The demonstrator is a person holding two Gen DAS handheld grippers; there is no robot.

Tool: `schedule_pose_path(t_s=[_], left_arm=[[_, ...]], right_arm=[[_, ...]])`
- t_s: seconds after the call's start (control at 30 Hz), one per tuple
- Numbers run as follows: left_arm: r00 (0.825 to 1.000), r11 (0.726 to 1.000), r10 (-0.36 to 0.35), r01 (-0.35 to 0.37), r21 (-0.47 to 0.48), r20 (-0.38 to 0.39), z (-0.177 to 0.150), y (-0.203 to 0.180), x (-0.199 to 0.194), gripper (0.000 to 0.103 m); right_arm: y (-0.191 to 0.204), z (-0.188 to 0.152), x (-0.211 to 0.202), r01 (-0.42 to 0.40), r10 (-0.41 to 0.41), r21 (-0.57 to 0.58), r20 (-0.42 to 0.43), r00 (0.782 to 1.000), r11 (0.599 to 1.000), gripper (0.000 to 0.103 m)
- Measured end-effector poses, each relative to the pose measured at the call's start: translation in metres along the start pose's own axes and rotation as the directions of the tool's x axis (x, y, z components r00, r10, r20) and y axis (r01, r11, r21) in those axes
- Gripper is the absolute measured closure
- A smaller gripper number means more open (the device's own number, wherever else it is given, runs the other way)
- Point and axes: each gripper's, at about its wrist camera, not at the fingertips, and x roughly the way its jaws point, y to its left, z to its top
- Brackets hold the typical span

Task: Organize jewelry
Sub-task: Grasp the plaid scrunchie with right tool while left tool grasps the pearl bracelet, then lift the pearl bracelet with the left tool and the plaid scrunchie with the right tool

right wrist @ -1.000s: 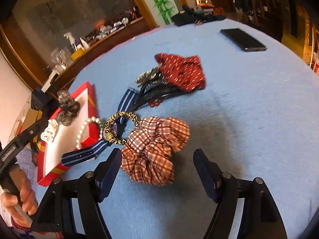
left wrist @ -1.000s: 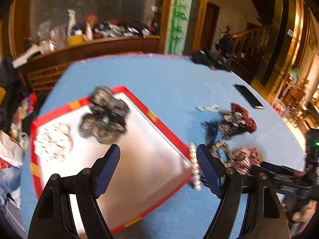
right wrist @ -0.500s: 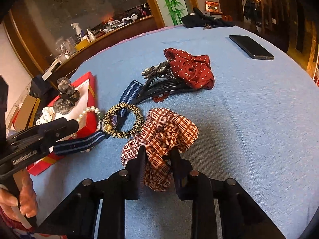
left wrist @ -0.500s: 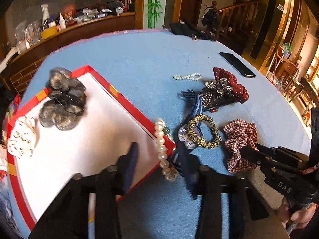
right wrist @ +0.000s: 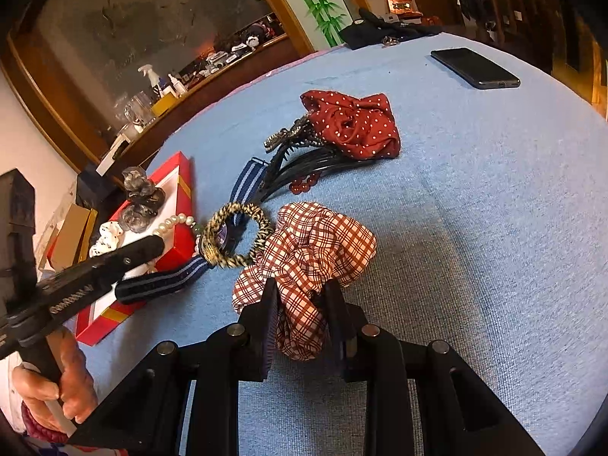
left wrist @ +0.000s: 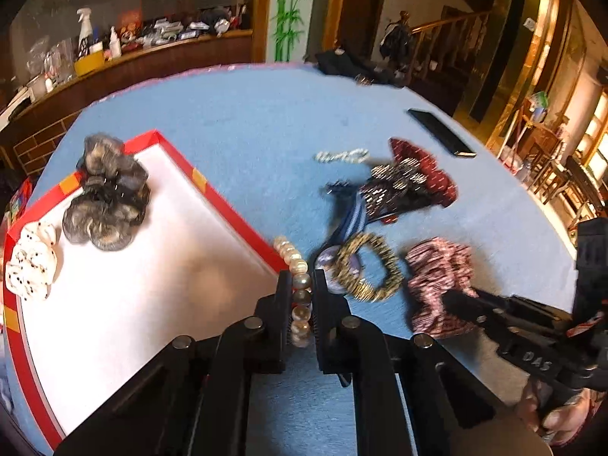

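1. Step: pickup. Left tongs (left wrist: 302,296) clamped on pearl bracelet (left wrist: 298,285) at red tray (left wrist: 228,209) edge; right tongs (right wrist: 300,304) pinching plaid scrunchie (right wrist: 315,243) on tabletop (right wrist: 475,190).
2. Next, judged: lift both, carry into tray.

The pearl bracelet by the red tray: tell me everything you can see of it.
The pearl bracelet is a string of round, glossy cream beads, some looking darker or greyish near the tongs. It lies draped over the right edge of the red tray, running from the rim down onto the blue tablecloth. The left tongs are shut on its lower beads. Its far end is hidden, so whether it forms a closed loop cannot be told.
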Motion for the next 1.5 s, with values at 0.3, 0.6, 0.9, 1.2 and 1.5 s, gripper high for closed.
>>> schedule_pose_path(t_s=[0.3,0.6,0.9,1.2,1.5], left_arm=[[0.995,0.998,-0.056,0.054,0.02,0.082,0.003,-0.023,-0.025,0.094],[0.973,0.994,-0.081,0.062,0.091,0.215,0.003,-0.063,-0.042,0.094],[0.971,0.991,-0.091,0.065,0.121,0.221,-0.006,-0.066,-0.031,0.094],[0.972,0.99,-0.054,0.022,0.139,0.227,-0.014,-0.069,-0.028,0.094],[0.973,0.988,-0.037,0.002,0.155,0.228,-0.017,-0.072,-0.026,0.094]], right_arm=[[-0.002,-0.001,-0.015,-0.024,0.023,0.013,0.073,0.997,1.0,0.084],[-0.004,-0.005,-0.041,0.006,-0.011,0.023,0.199,0.98,1.0,0.089],[-0.021,-0.014,-0.07,0.048,-0.054,0.028,0.273,0.96,0.998,0.089],[-0.024,-0.012,-0.068,0.016,-0.026,0.038,0.268,0.963,0.999,0.089],[-0.024,-0.012,-0.068,0.008,-0.017,0.035,0.268,0.963,0.999,0.089]])
